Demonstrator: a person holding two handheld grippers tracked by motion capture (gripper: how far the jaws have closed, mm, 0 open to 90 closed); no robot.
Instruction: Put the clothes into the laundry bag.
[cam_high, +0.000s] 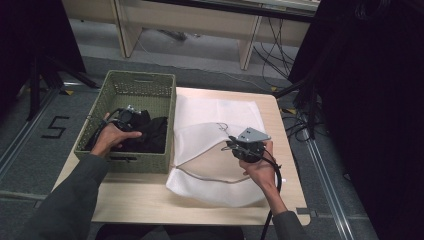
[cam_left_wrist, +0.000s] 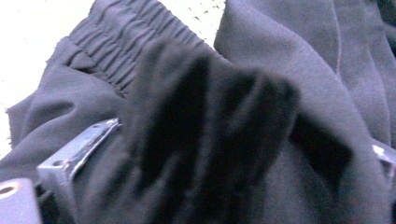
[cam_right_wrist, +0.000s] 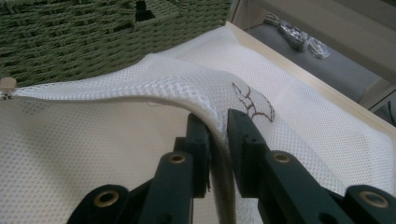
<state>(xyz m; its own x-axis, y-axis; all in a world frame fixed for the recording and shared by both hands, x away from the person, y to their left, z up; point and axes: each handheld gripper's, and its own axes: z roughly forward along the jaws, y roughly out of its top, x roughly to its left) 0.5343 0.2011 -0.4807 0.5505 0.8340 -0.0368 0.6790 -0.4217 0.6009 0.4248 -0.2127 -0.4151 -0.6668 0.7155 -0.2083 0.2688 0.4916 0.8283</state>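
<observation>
A green woven basket (cam_high: 160, 92) is set on the left part of the light wooden desk (cam_high: 150, 200), just beside a white mesh laundry bag (cam_high: 215, 112) spread over the middle. Dark clothing (cam_high: 152, 132) is piled in the basket. The left claw (cam_high: 125, 117) is lowered into the basket onto that clothing; in the left gripper view its jaws are buried under folds of the dark fabric (cam_left_wrist: 210, 121), so it cannot be told how far they are apart. The right claw (cam_right_wrist: 218, 128) is closed on the raised zipper edge of the mesh bag (cam_right_wrist: 116, 88), the opening lifted off the desk. A zipper pull (cam_right_wrist: 7, 86) is seen at the far end of that edge. Grey floor, cables and desk legs lie beyond.
</observation>
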